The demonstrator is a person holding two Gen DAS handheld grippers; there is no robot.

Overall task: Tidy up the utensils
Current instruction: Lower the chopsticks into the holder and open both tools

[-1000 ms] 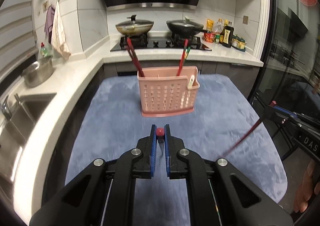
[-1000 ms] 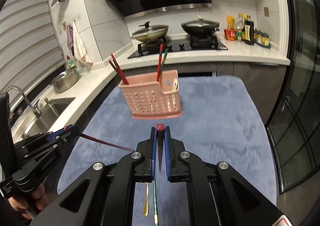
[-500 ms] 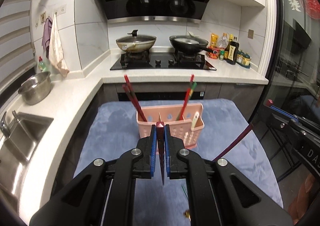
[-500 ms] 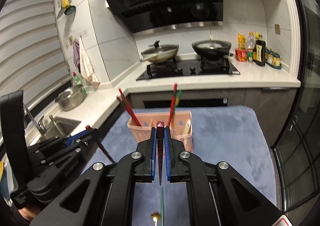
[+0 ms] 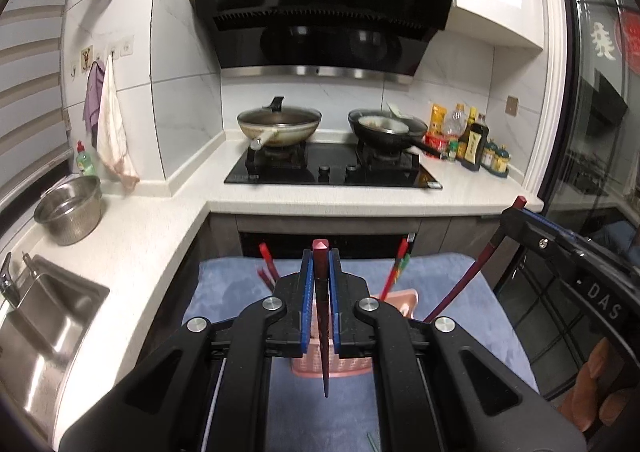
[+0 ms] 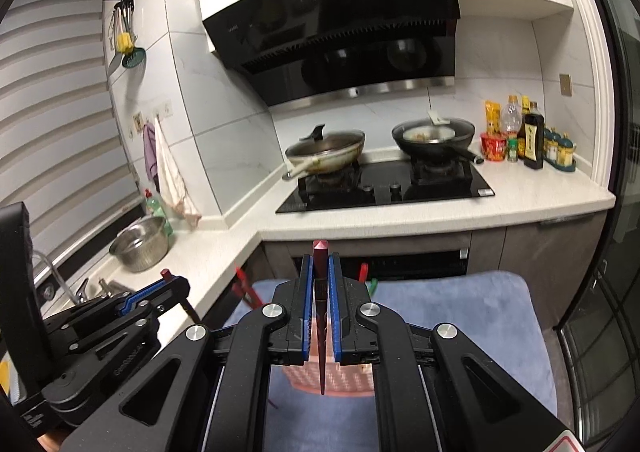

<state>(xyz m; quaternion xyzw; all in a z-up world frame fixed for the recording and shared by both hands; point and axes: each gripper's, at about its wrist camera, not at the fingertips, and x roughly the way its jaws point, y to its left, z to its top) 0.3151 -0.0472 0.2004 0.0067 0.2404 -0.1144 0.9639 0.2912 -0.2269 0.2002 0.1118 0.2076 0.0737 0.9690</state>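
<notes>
My left gripper (image 5: 320,264) is shut on a dark red chopstick (image 5: 322,336) that hangs point down over the pink utensil basket (image 5: 404,298). My right gripper (image 6: 320,272) is shut on another dark red chopstick (image 6: 321,336), also point down above the pink basket (image 6: 344,380). Red chopsticks (image 5: 268,264) and a red and green pair (image 5: 398,264) stand in the basket. The right gripper shows in the left wrist view (image 5: 520,208) with its chopstick (image 5: 464,280). The left gripper shows in the right wrist view (image 6: 166,276). The basket is mostly hidden behind my fingers.
The basket stands on a blue mat (image 5: 492,328) on a table before the kitchen counter (image 5: 360,200). A stove with two pans (image 5: 280,128) is behind. A steel bowl (image 5: 70,208) and a sink (image 5: 44,316) are at left, bottles (image 5: 476,148) at right.
Both grippers have risen and tilted up with their chopsticks. The basket has dropped low in both views and is now largely behind the fingers. More of the hood and wall shows.
</notes>
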